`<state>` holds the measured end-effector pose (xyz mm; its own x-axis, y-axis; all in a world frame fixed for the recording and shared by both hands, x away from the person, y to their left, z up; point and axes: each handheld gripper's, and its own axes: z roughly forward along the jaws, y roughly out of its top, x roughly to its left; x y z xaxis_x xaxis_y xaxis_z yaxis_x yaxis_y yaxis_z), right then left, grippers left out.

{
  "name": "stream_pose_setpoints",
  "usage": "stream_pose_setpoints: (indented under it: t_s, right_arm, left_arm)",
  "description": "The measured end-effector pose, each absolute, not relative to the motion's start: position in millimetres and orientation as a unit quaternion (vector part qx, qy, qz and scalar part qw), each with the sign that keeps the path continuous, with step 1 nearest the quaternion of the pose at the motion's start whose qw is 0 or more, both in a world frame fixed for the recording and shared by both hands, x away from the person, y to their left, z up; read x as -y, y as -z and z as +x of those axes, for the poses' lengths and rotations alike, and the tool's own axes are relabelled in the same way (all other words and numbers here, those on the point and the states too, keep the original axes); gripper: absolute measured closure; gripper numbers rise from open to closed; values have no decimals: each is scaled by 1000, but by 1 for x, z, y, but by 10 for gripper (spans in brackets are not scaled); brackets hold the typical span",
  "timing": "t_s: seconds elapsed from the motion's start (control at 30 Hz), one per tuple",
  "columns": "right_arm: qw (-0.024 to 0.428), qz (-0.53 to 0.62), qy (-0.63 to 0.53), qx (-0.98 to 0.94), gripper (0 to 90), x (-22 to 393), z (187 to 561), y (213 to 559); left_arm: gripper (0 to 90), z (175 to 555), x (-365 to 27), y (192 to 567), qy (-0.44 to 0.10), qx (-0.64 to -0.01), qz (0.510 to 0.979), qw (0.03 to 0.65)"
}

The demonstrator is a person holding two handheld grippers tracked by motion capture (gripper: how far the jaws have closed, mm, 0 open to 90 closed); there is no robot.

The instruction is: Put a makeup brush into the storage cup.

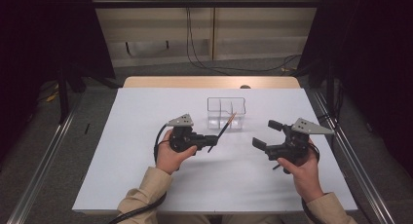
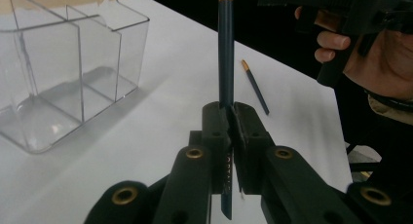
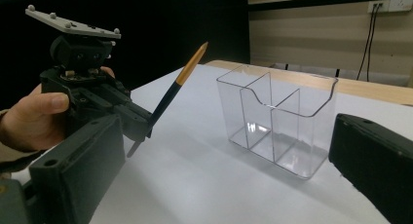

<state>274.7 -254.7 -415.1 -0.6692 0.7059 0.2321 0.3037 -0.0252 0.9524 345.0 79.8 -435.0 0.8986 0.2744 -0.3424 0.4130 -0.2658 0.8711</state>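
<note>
Clearly light, stiff and slim, the dark pencil [image 2: 225, 53] is clamped low on its shaft in the left gripper [image 1: 209, 140], tip raised near the clear organizer [image 1: 226, 113], while the right gripper [image 1: 267, 135] waits gaping apart.

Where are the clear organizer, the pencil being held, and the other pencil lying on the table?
clear organizer [image 3: 277, 119], right gripper view, its front wall.
held pencil [image 2: 225, 53], left gripper view, dark shaft above the closed jaws.
loose pencil [image 2: 256, 89], left gripper view, middle of its shaft on the table.
</note>
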Motion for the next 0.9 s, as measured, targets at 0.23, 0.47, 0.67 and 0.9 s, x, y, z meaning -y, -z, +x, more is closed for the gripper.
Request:
stream_pose_setpoints:
  t_s: [0.23, 0.47, 0.67, 0.9]
  right_arm:
    - [146, 379, -614, -677, 23, 252, 280, 417]
    - [131, 366, -623, -679, 112, 242, 284, 415]
    - [123, 355, -626, -683, 232, 233, 290, 414]
    - [112, 348, -638, -678, 378, 225, 293, 413]
  left_arm:
    - [850, 344, -69, 435, 65, -206, 787, 578]
    - [850, 341, -59, 431, 69, -194, 778, 594]
    - [850, 338, -56, 425, 65, -181, 770, 608]
    - [850, 335, -55, 427, 68, -177, 765, 615]
